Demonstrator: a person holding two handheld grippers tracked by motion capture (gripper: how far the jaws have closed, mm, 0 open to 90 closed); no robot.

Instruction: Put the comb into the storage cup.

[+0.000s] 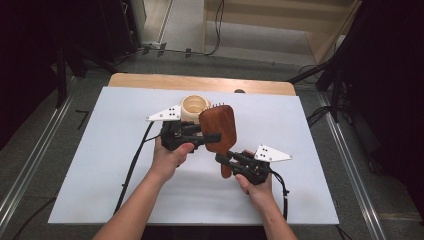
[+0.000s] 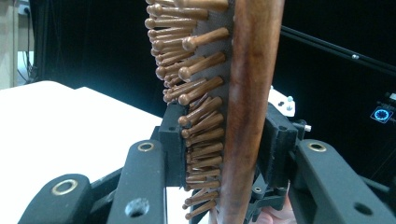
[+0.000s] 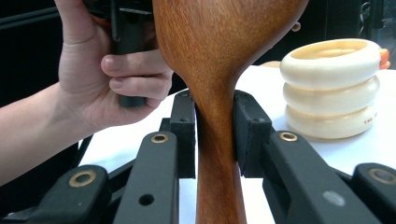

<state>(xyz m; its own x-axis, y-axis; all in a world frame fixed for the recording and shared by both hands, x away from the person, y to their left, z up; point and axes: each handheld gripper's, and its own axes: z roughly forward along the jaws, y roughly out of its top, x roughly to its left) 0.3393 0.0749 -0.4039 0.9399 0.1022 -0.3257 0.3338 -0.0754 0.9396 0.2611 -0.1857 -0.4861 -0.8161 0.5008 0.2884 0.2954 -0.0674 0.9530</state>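
High view: the dark reddish-brown wooden paddle hairbrush (image 1: 218, 129) is held above the white tabletop (image 1: 100, 150), just in front of the cream ribbed ring-stacked cup (image 1: 193, 107). The left hand-held gripper (image 1: 212, 137) clamps the brush head; the right hand-held gripper (image 1: 222, 159) holds the handle.

Left gripper view: the jaws are closed on the head, one pad against the wooden bristle pins (image 2: 196, 93), the other on the smooth back.

Right gripper view: the jaws stand at the handle neck (image 3: 215, 140), with the right-side pad touching it and a slight gap at the other.

Judgement: a hand-over from right to left is in progress; next, the right jaws must open fully. Small red print on the cup is unreadable.
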